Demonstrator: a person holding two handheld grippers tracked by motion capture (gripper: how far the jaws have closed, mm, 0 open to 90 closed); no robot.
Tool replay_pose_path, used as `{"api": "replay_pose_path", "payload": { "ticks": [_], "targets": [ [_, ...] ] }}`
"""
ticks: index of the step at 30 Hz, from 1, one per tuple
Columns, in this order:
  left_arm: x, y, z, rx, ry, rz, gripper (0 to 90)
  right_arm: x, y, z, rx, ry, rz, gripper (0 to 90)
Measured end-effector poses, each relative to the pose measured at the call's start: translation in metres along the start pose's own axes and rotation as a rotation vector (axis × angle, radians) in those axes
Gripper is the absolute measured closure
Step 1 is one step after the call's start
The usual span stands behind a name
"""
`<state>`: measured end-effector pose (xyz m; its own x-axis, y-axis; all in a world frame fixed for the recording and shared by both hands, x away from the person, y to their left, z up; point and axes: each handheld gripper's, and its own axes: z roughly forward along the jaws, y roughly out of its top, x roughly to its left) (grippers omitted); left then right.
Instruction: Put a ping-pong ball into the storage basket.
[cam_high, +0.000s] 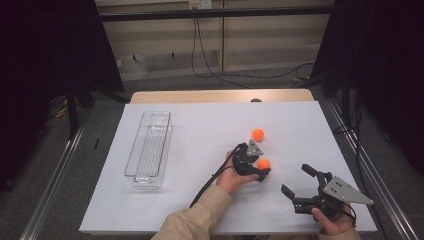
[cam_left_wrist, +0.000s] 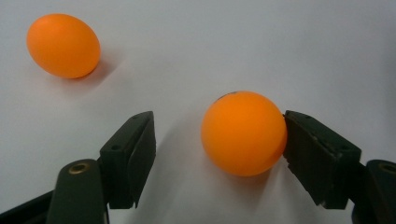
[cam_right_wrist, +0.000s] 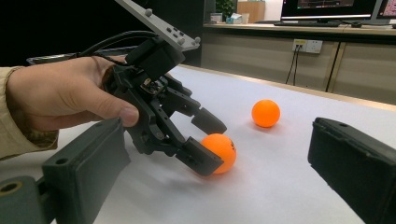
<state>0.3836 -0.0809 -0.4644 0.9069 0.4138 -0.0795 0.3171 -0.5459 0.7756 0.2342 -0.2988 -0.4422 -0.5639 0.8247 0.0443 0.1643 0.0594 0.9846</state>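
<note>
Resting on the white table (cam_high: 165, 200), high view: near orange ball (cam_high: 264, 164) between the left gripper (cam_high: 262, 172) jaws; right gripper (cam_high: 295, 181) spread, empty. Left gripper view: one pad touches the ball (other apart). Right gripper view: far ball (cam_right_wrist: 265, 113) beyond.

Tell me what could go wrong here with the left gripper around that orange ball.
The near ball sits off-centre in the left gripper: one pad touches it, while the other is apart from it. If the jaws close like this, they may push the ball sideways, and it could roll away on the smooth white table. It might also roll toward the second ball and knock it. The right gripper rests open, well clear of both balls.
</note>
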Motion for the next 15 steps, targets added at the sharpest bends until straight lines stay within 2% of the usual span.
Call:
{"api": "replay_pose_path", "payload": {
  "ticks": [7, 15],
  "targets": [
    [-0.002, 0.0017, 0.0017, 0.011, -0.016, 0.02, 32.8, -0.0001, 0.0, -0.0001, 0.0, -0.001, 0.001, 3.8],
    [-0.0024, 0.0025, 0.0042, 0.012, -0.034, 0.014, 41.8, -0.0002, 0.0, -0.0001, 0.0, -0.002, 0.001, 3.9]
  ]
}}
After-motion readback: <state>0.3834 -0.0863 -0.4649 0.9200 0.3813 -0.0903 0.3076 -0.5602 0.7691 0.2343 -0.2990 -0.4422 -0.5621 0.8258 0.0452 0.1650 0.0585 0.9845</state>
